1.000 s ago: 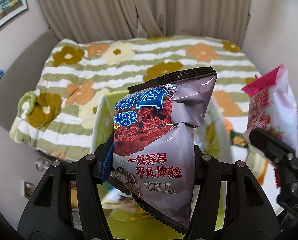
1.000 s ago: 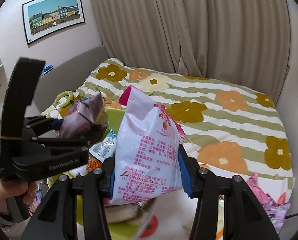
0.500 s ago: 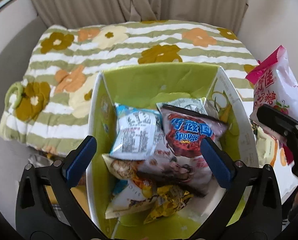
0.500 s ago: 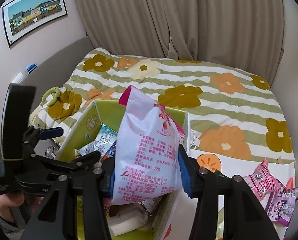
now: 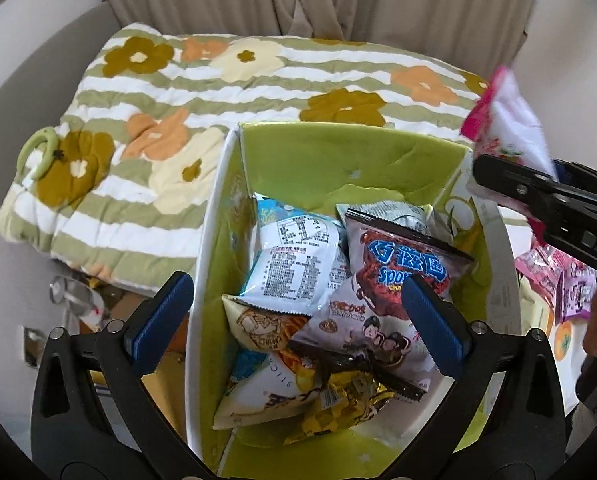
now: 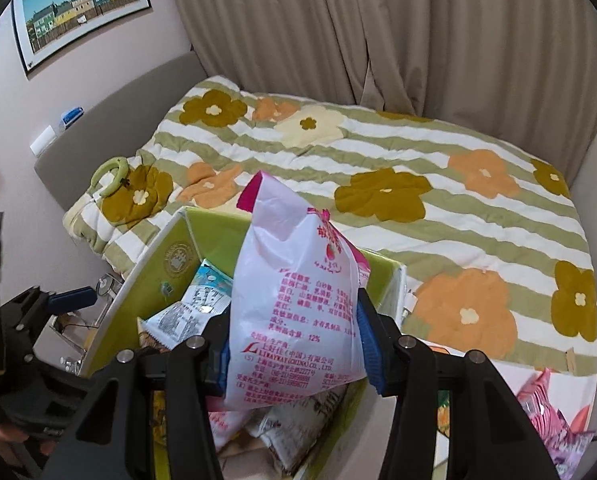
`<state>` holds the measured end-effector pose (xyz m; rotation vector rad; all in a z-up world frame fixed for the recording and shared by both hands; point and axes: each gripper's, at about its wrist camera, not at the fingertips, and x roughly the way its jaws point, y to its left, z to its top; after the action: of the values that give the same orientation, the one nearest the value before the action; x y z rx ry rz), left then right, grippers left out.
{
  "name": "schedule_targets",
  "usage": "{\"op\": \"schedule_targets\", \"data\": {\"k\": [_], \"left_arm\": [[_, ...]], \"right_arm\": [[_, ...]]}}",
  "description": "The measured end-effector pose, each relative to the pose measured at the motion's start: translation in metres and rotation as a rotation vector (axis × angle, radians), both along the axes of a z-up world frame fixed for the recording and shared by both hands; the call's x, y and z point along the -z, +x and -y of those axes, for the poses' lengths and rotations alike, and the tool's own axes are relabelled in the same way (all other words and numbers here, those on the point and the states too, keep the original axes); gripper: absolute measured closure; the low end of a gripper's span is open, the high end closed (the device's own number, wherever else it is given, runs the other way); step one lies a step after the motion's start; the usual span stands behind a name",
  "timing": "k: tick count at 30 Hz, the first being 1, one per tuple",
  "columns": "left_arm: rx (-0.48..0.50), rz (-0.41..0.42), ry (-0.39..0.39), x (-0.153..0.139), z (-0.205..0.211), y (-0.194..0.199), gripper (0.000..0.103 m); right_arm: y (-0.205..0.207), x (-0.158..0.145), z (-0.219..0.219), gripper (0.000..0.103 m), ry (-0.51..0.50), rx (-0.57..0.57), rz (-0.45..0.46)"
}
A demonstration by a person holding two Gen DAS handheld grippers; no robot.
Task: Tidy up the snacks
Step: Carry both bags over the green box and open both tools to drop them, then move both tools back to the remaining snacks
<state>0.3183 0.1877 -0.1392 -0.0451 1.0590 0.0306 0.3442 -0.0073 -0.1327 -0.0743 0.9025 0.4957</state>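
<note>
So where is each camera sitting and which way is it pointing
Left wrist: on the left hand-held gripper, pointing down into the green box of snacks; its open blue pads frame the view, with the right hand-held gripper at the right edge.
Right wrist: on the right hand-held gripper, aimed over the box toward the bed; its pads clamp the white and pink bag, with the left hand-held gripper at the left edge.
Shared: box, bag, flowered quilt, curtain.
</note>
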Motion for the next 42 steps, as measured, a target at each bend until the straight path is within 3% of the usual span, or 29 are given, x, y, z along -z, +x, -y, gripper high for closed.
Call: {"op": "schedule_targets", "data": {"k": [1, 3, 4, 5, 13, 28, 36, 42], "left_arm": [[-0.002, -0.001, 0.004, 0.001, -0.001, 0.001, 0.000], [-0.005, -0.004, 0.015, 0.002, -0.001, 0.002, 0.000], [-0.006, -0.007, 0.017, 0.004, -0.001, 0.002, 0.000], [-0.008, -0.012, 0.018, 0.006, -0.001, 0.002, 0.000], [0.003, -0.020, 0.006, 0.009, -0.001, -0.009, 0.000], [0.060, 0.100, 0.002, -0.044, 0.005, -0.059, 0.000], [0.181, 0.147, -0.034, -0.058, 0.034, -0.085, 0.000], [0.273, 0.167, -0.076, -0.065, 0.074, -0.097, 0.000]], "right_arm": [[0.003, 0.002, -0.002, 0.052, -0.004, 0.002, -0.002], [0.008, 0.007, -0.002, 0.025, -0.003, 0.020, -0.001], [0.008, 0.007, 0.000, 0.005, 0.010, 0.024, 0.001], [0.008, 0.007, 0.002, 0.001, 0.031, 0.029, 0.002], [-0.009, 0.006, 0.009, 0.001, 0.048, 0.044, 0.018], [-0.079, -0.044, 0.017, 0.001, 0.050, 0.100, 0.122], [-0.130, -0.061, 0.040, 0.001, -0.001, 0.200, 0.189], [-0.159, -0.064, 0.086, 0.001, 0.001, 0.326, 0.188]]}}
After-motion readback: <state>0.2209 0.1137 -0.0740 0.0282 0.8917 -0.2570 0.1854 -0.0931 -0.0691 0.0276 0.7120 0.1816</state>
